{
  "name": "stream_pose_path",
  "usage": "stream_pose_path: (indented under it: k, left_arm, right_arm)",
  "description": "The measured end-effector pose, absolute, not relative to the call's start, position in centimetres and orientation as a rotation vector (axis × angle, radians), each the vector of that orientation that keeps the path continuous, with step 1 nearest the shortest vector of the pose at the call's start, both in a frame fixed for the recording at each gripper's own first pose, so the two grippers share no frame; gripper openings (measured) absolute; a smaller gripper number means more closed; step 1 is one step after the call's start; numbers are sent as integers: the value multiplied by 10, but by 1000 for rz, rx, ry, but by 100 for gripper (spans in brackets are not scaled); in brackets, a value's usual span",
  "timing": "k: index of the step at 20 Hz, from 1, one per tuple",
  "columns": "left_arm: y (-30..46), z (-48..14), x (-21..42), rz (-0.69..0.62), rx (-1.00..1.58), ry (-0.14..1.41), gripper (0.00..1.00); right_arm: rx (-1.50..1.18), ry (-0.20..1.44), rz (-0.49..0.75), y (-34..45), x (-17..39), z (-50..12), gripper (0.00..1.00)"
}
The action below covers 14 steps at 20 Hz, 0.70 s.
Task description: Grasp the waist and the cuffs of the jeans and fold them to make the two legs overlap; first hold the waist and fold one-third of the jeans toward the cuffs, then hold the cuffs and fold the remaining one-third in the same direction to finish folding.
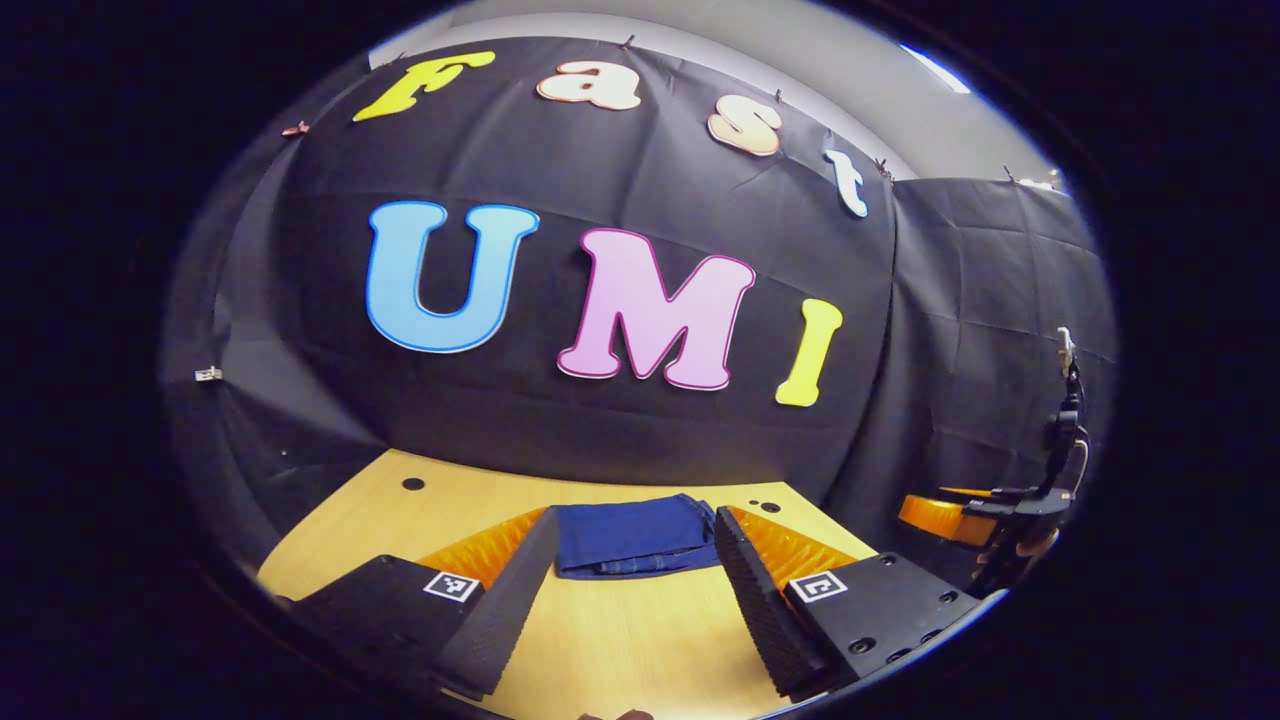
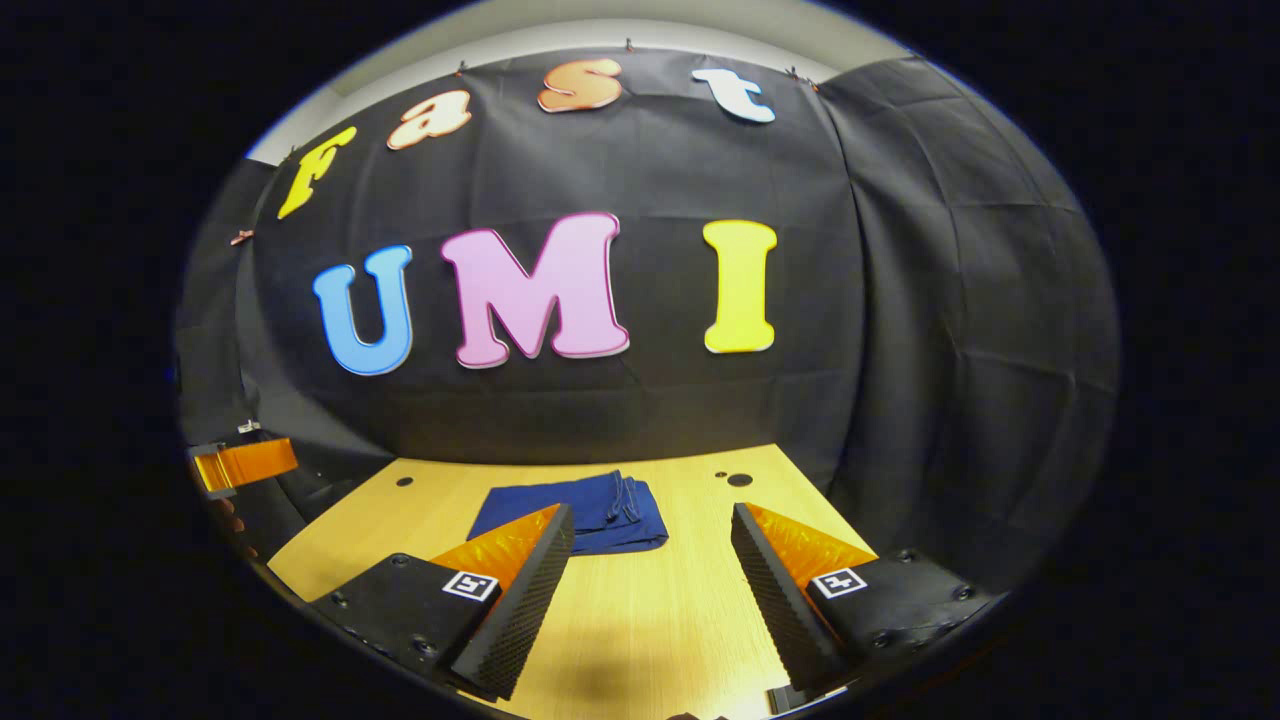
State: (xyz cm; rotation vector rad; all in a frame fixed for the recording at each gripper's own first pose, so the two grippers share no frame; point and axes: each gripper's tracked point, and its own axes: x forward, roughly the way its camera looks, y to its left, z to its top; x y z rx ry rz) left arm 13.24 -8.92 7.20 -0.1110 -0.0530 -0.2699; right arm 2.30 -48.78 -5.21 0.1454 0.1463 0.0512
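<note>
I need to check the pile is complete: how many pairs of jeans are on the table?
1: folded jeans lie near the table's far edge, ahead of both open grippers.

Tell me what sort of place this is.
Most likely a small recording booth, not a home. Black cloth hangs as walls on the far and right sides, a bare wooden table stands before it, and folded jeans lie on the table between two open handheld grippers.
</note>
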Motion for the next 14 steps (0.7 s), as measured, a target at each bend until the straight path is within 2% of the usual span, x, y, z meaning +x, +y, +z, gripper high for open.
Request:
stream_pose_path:
  k: [6,14]
  left_arm:
    - [-35,63,78,-205,-77,-52,96]
    - [-17,88,61,-149,-33,-125,97]
  right_arm:
    - [77,64,37,-475,-50,-12,97]
    - [119,60,59,-455,-68,-17,97]
